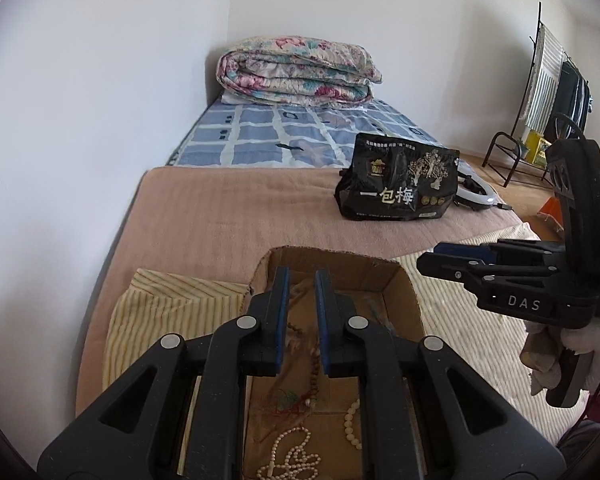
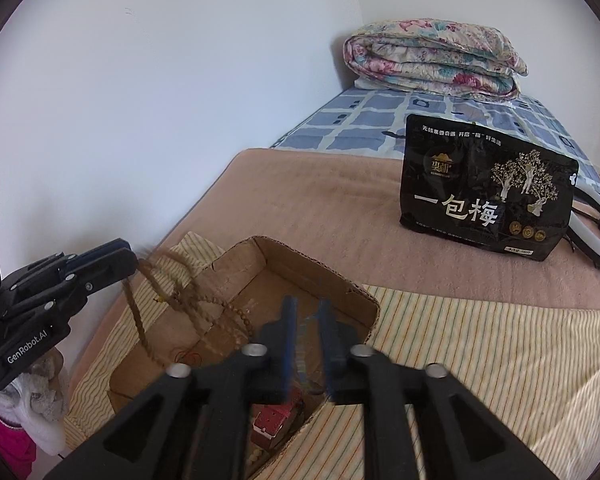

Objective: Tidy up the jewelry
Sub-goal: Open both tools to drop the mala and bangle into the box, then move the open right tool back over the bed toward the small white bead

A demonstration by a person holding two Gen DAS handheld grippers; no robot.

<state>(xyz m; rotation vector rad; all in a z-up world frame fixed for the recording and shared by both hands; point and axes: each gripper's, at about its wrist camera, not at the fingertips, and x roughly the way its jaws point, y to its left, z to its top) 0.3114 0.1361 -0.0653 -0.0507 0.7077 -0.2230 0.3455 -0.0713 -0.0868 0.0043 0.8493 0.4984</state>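
An open cardboard box (image 1: 340, 254) (image 2: 300, 258) sits on a striped cloth on the bed. It holds a pearl necklace (image 1: 296, 456), cream beads (image 1: 350, 420), a red tassel (image 1: 288, 404) and a small red case (image 2: 276, 416). My left gripper (image 1: 302, 274) (image 2: 130, 258) hovers over the box with its pads slightly apart. A blurred brown bead necklace (image 2: 204, 302) (image 1: 314, 364) trails from its tip down into the box. My right gripper (image 2: 307, 304) (image 1: 428, 258) is open above the box's near right corner, with a blurred bluish strand (image 2: 302, 356) between its fingers.
A black snack bag (image 1: 396, 184) (image 2: 484, 200) stands on the pink blanket behind the box, with a white ring light (image 1: 476, 196) beside it. A folded floral quilt (image 1: 296, 72) lies at the bed's head. The wall runs along the left. A clothes rack (image 1: 556, 92) stands far right.
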